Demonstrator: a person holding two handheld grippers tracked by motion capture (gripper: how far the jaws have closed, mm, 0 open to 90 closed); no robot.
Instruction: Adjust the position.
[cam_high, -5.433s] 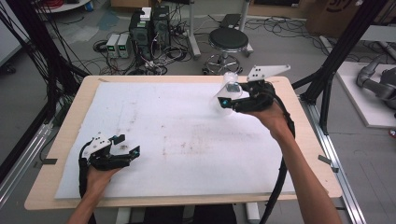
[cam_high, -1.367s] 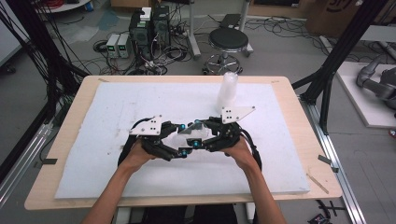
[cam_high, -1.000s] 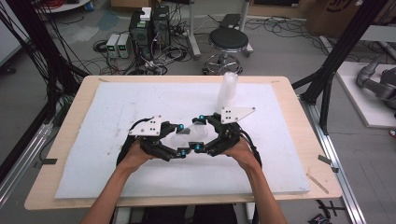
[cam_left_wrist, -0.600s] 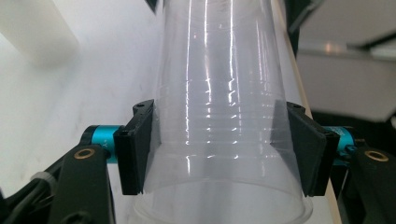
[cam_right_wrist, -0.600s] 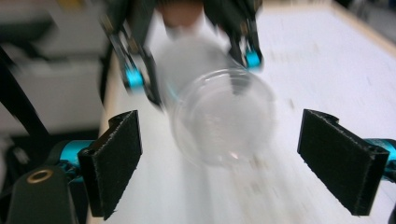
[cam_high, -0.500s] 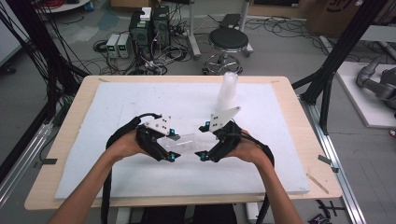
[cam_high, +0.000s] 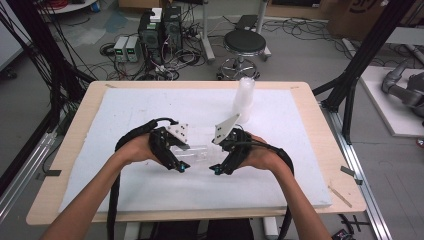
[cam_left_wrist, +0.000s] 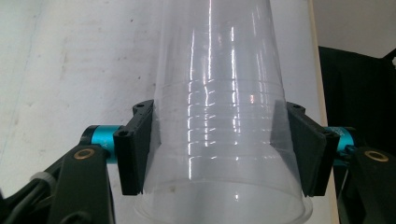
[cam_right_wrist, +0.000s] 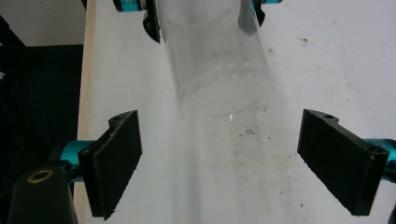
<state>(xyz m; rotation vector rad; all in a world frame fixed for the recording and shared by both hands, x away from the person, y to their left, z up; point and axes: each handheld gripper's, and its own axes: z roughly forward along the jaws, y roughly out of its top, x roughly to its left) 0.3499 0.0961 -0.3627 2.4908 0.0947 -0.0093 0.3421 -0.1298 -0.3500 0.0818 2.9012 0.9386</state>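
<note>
A clear plastic cup (cam_high: 199, 152) lies on its side in the air above the white mat (cam_high: 150, 107), between my two hands. My left gripper (cam_high: 184, 158) is shut on it; in the left gripper view both black pads (cam_left_wrist: 135, 147) press the cup (cam_left_wrist: 219, 107) near its rim. My right gripper (cam_high: 220, 161) faces the cup's other end, a little apart from it. In the right gripper view this gripper (cam_right_wrist: 229, 161) stands open, its pads (cam_right_wrist: 116, 158) wide on either side, with the cup's base (cam_right_wrist: 215, 70) just ahead of them.
A tall stack of clear cups (cam_high: 244, 100) stands upright on the mat behind the right hand. The wooden table edge (cam_high: 325, 150) runs along the right. Black cables trail from both grippers over my forearms.
Both hands have drawn back toward me and risen off the mat. The left gripper has lifted the cup with it, and the right gripper has come away from the cup.
</note>
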